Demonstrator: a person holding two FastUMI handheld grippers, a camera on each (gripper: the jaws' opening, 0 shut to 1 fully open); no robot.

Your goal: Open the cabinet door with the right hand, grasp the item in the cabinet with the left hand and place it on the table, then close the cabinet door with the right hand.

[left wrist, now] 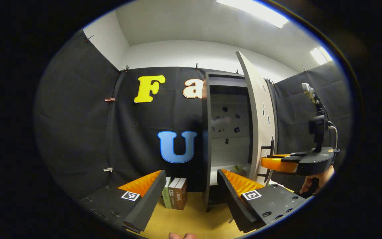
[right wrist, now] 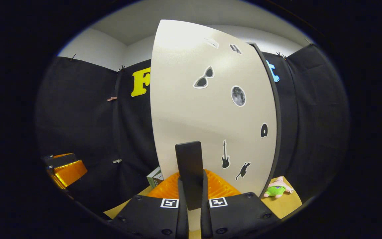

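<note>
Left gripper view: we see the left tool (left wrist: 191, 189) released, fingers spread wide with nothing between them, hovering over the yellow counter (left wrist: 194, 219). Ahead stands the cabinet (left wrist: 207, 139) with its door (left wrist: 257, 109) swung open toward us. Inside, small stickers dot the back wall, and something greenish (left wrist: 239, 170) lies low on the cabinet's shelf just behind our right-hand finger; we cannot tell what it is. A few books (left wrist: 176, 197) stand upright on the counter left of the cabinet. The right tool (left wrist: 277, 163) sits at the door's black handle (left wrist: 268, 147), a hand (left wrist: 315, 182) holding it from below. Right gripper view: we see the right tool (right wrist: 191, 186) clenched on the handle (right wrist: 189, 172), both fingers pressed on it against the sticker-covered door (right wrist: 207, 109). A small plush toy (right wrist: 277, 188) lies on the counter (right wrist: 287, 202) right of the door. The left tool (right wrist: 66, 171) shows far left.
</note>
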